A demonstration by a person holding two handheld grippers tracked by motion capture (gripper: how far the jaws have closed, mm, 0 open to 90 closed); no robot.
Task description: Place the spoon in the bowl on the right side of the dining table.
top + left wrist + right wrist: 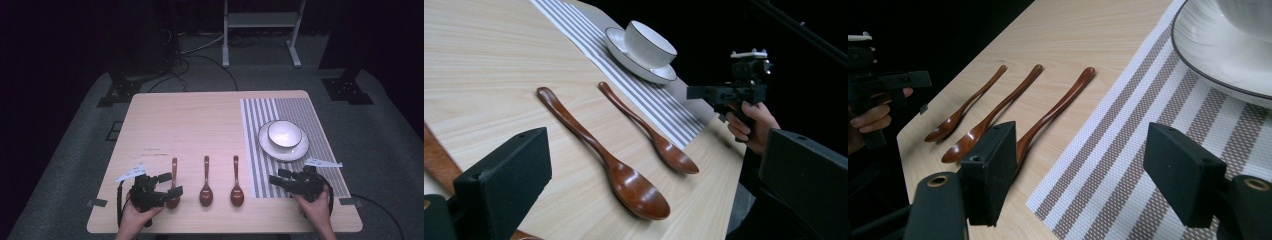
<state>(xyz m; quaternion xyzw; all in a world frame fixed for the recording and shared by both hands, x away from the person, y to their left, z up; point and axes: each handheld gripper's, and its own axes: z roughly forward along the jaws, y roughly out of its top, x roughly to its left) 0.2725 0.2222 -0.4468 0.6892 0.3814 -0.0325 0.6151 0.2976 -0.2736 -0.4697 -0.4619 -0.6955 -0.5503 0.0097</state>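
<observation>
Three brown wooden spoons lie side by side near the table's front edge: left spoon (173,172), middle spoon (205,187) (609,160) (998,112), right spoon (236,187) (649,132) (1058,105). A white bowl (284,133) (649,42) sits on a white plate (297,150) (1213,60) on a striped placemat (300,107) (1128,150). My left gripper (171,184) (654,165) is open over the left spoon's bowl end, with the handle (436,160) running beneath one jaw. My right gripper (278,179) (1083,160) is open and empty above the placemat's near left edge.
The wooden table (200,120) stands on grey carpet. Behind it are a white metal frame (260,30), black stand feet (117,92) and loose cables. A hand holds each gripper at the table's front edge.
</observation>
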